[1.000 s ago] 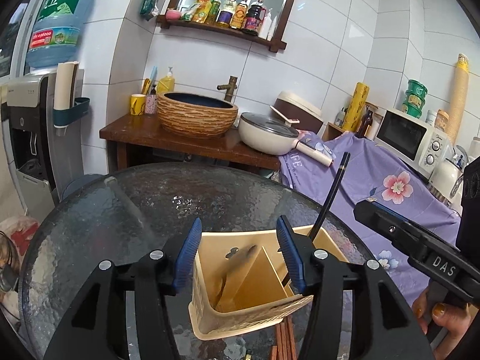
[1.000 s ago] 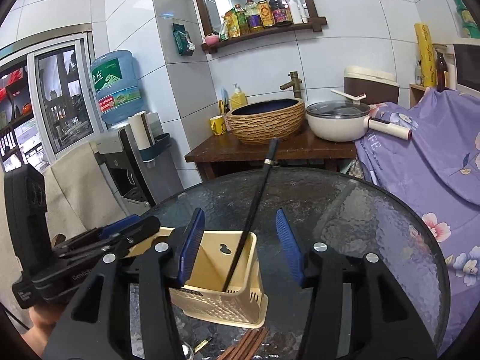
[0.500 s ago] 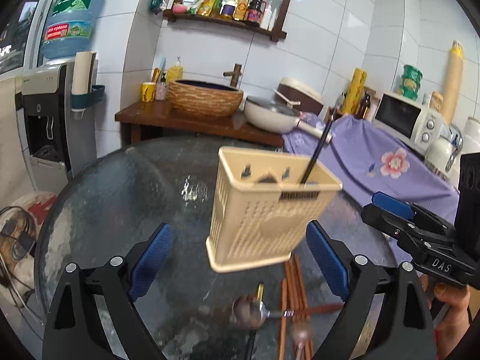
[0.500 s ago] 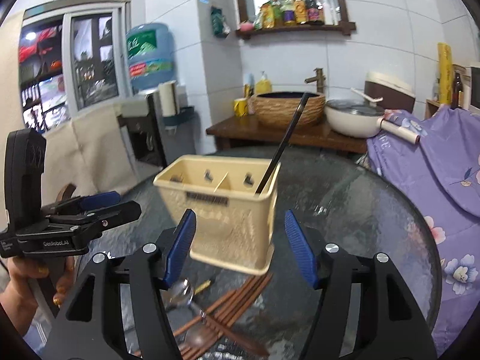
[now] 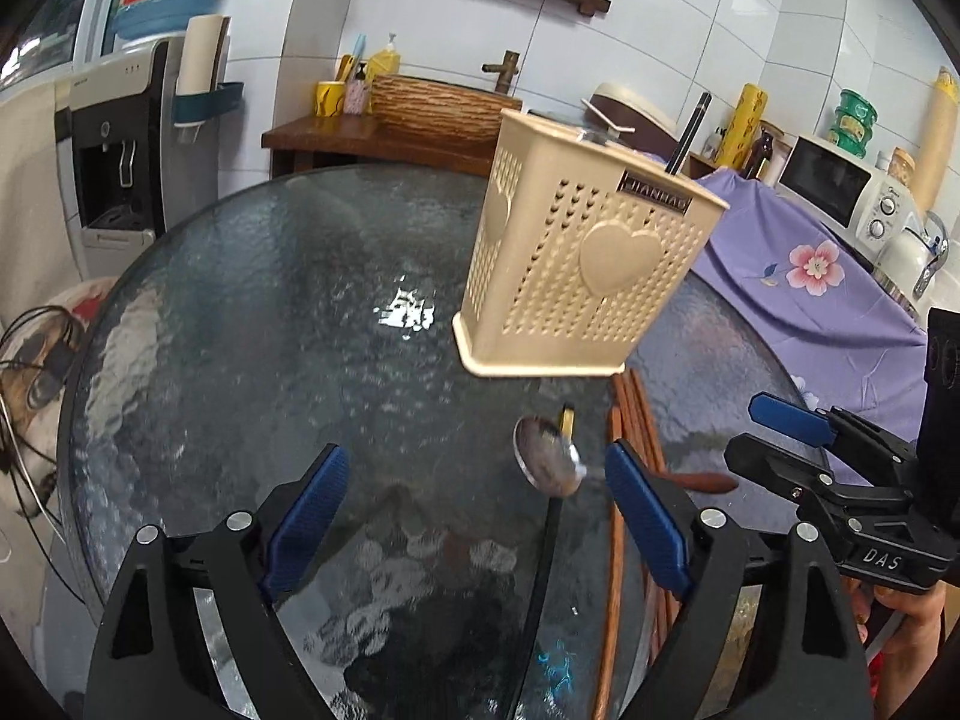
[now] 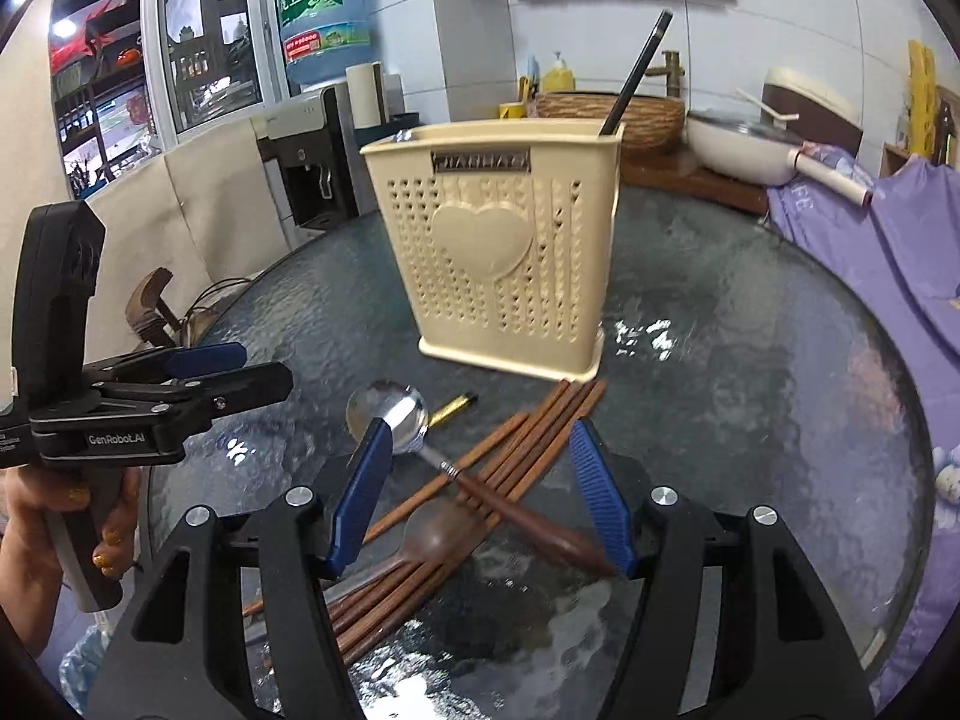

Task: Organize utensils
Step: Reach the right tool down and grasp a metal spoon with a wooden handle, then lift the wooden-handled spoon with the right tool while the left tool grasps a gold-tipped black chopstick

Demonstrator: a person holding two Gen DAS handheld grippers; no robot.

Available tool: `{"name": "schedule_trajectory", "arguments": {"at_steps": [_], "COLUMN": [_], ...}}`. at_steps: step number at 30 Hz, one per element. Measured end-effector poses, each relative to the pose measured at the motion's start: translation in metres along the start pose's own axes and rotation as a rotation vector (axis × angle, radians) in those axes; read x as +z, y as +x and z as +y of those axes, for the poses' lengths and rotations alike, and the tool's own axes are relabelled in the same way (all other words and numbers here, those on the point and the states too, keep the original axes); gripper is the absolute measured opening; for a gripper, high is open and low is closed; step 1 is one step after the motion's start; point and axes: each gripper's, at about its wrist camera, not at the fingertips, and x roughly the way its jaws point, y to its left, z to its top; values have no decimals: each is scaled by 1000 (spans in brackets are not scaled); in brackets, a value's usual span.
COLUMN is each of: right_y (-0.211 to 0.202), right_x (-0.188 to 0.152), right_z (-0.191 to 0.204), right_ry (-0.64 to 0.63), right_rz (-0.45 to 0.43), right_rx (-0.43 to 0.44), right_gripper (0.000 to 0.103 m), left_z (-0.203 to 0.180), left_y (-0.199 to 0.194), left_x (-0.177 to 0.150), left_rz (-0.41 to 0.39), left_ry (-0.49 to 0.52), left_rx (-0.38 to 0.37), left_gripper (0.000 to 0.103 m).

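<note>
The loose utensils lie on the glass table [image 6: 750, 312] just in front of the beige holder [image 6: 492, 240]: a metal spoon [image 6: 390, 414] across brown chopsticks [image 6: 516, 450], one black chopstick [image 6: 636, 72] already standing inside. One piece is best singled out and pinched near its middle. The right gripper [image 6: 480, 492] is held apart above the pile, empty; the left gripper [image 5: 474, 516] is wide, closing slightly on nothing.

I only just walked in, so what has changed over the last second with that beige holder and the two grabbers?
Both grippers drew back and sank toward the table. The left gripper was shut on the beige utensil holder, let go, and its jaws are now closing slightly on nothing. The right gripper opened over the wooden chopsticks. The holder kept its black chopstick.
</note>
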Motion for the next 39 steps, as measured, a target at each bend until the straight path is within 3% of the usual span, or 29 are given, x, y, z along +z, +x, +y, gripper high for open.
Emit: {"name": "schedule_trajectory", "arguments": {"at_steps": [11,23,29,33,39], "right_y": [41,98,114,114,95], "right_x": [0,14,12,12,20], "right_z": [35,60,58,52,41], "right_ry": [-132,-296,-286,-259,-186], "right_rz": [131,238,285,283,203], "right_rx": [174,133,119,128,130], "right_gripper": [62,62,48,44,44], "left_z": [20,36,31,26,15], "left_y": [-1,-7,-2,0,7], "left_x": [-25,-27,-27,-26,-23], "left_rz": [63,67,78,79,92], "left_ry": [9,-17,-7,1,24], "left_rx": [47,55,44,41,14], "left_gripper": [66,66,66,66,66]}}
